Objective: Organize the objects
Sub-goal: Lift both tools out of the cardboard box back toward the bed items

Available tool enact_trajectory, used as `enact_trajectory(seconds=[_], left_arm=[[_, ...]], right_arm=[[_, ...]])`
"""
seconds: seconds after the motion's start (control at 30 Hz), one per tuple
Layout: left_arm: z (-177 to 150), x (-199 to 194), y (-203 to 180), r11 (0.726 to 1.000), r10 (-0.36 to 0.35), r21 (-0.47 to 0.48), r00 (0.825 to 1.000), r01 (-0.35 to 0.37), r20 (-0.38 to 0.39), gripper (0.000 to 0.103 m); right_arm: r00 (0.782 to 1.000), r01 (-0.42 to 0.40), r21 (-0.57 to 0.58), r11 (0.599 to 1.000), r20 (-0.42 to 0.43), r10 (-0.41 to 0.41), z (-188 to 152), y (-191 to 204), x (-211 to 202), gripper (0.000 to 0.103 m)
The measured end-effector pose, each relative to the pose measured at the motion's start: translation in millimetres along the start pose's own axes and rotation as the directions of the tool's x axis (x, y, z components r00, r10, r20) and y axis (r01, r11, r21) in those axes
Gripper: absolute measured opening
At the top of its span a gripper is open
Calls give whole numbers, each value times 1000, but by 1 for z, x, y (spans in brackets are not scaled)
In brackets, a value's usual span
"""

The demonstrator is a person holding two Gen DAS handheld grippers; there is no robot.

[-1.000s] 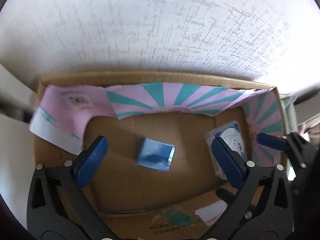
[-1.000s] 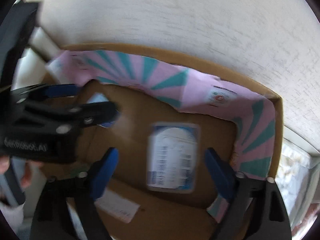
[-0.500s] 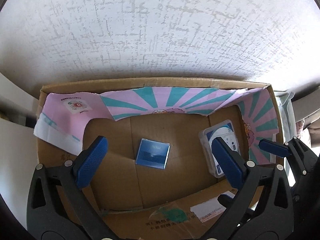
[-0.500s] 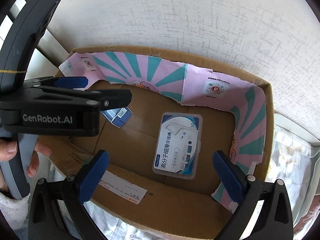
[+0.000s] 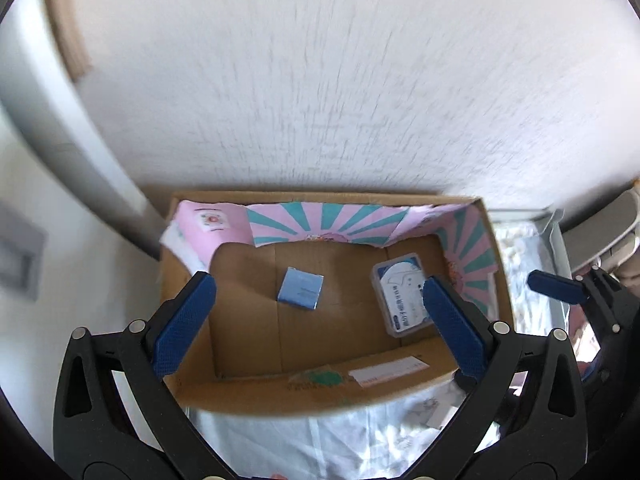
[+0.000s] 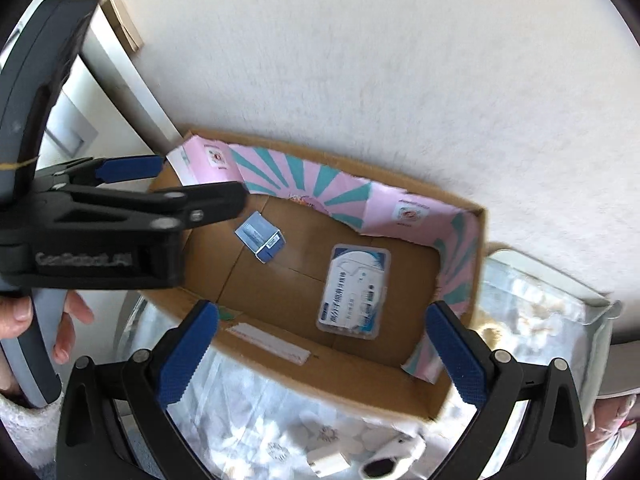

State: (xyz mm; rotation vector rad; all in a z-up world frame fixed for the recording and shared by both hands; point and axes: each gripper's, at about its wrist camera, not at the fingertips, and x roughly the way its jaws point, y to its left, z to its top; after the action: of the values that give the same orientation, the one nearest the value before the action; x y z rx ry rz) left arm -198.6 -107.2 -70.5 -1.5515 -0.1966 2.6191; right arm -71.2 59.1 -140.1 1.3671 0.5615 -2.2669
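An open cardboard box point(image 5: 304, 394) point(image 6: 312, 380) lined with pink and teal paper stands against a white wall. On its floor lie a small blue carton point(image 5: 301, 289) point(image 6: 260, 238) and a clear plastic case of dental floss picks point(image 5: 402, 294) point(image 6: 354, 292). My left gripper point(image 5: 316, 320) hangs open above the box's near edge with nothing between its fingers. Likewise my right gripper point(image 6: 320, 352) is open and empty, over the near wall of the box. The left gripper's body point(image 6: 104, 224) shows at the left of the right wrist view.
The box rests on a white floral cloth point(image 6: 288, 420). Small white items point(image 6: 390, 454) lie on the cloth near the front. A clear tray point(image 6: 544, 300) stands right of the box. A person's hand point(image 6: 64, 320) grips the left tool. A white cabinet point(image 5: 52, 184) stands at left.
Both grippers have pulled up and back from the box, so it looks smaller and the cloth in front shows. The carton and the floss case stayed put.
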Motion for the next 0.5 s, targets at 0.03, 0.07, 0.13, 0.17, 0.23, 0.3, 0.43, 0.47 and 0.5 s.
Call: enact_trajectory(seconds=[0.03, 0.07, 0.13, 0.17, 0.23, 0.3, 0.43, 0.47, 0.5], left_arm=[[-2, -13, -2, 1000, 11, -5, 1000, -11, 25, 103], [-5, -20, -5, 1000, 19, -10, 999, -18, 45, 103], [-9, -39, -12, 1000, 10, -23, 996, -8, 88, 103], [-12, -46, -15, 1000, 0, -29, 995, 3, 104, 103], [-17, -60, -24, 999, -11, -33, 990, 15, 138, 103], [-22, -74, -36, 1000, -8, -23, 986, 12, 164, 103], [-37, -100, -61, 1000, -3, 5, 980, 2, 201, 103], [-42, -106, -66, 1000, -7, 10, 977, 5, 211, 103], [-48, -112, -73, 1000, -15, 17, 974, 12, 224, 103]], right_arm=[[1000, 5, -5, 1000, 15, -5, 15, -2, 3, 103], [999, 9, -9, 1000, 34, -9, 27, -8, -5, 103], [998, 12, -15, 1000, 68, -11, 38, -22, -25, 103], [996, 14, -14, 1000, 85, -13, 44, -19, -34, 103], [991, 18, -7, 1000, 129, -17, 42, -25, -52, 103], [984, 30, 3, 1000, 174, -30, 34, -34, -74, 103], [968, 59, 41, 997, 244, -67, 16, -59, -116, 103], [964, 61, 54, 997, 255, -73, 11, -66, -125, 103], [961, 62, 70, 996, 267, -78, 4, -73, -131, 103]])
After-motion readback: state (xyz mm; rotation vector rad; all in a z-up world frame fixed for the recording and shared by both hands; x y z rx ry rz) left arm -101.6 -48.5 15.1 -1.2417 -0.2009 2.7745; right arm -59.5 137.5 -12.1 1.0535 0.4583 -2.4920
